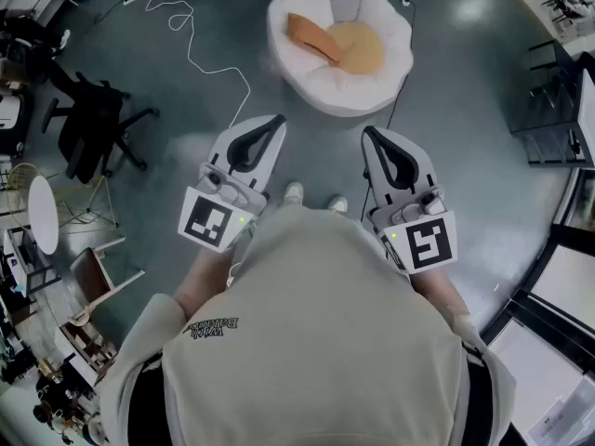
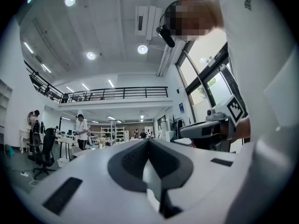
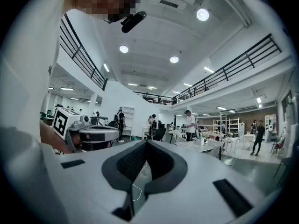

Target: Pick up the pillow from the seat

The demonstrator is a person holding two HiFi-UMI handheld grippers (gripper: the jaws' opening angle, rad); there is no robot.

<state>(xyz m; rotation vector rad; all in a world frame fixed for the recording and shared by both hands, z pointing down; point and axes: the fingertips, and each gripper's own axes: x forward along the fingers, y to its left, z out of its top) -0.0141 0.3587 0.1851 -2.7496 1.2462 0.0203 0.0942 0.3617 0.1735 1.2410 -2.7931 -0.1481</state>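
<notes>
The person stands on a grey floor (image 1: pixel 483 184) with the round white padded seat (image 1: pixel 307 86) straight ahead at 12 o'clock. The orange pillow (image 1: pixel 311 37) lies in the seat's hollow on its 9 o'clock side. It leans across a round tan cushion (image 1: pixel 361 49) and sits well inside the puffy rim.

Both claws are held low in front of the body, well apart from the seat. The left claw (image 1: pixel 276 120) is clenched, with its tips meeting and nothing between them. The right claw (image 1: pixel 368 132) is clenched and empty as well. Bare floor lies between the claw tips and the seat's near edge.

A white cable (image 1: pixel 198 60) snakes over the floor from 11 o'clock towards the left claw. A black office chair (image 1: pixel 88 124) stands at 10 o'clock, and a small round white tabletop (image 1: pixel 42 214) is at 9 o'clock. A dark metal rack (image 1: pixel 558 110) borders the floor at 2 o'clock. The person's shoes (image 1: pixel 294 193) show between the two claws.
</notes>
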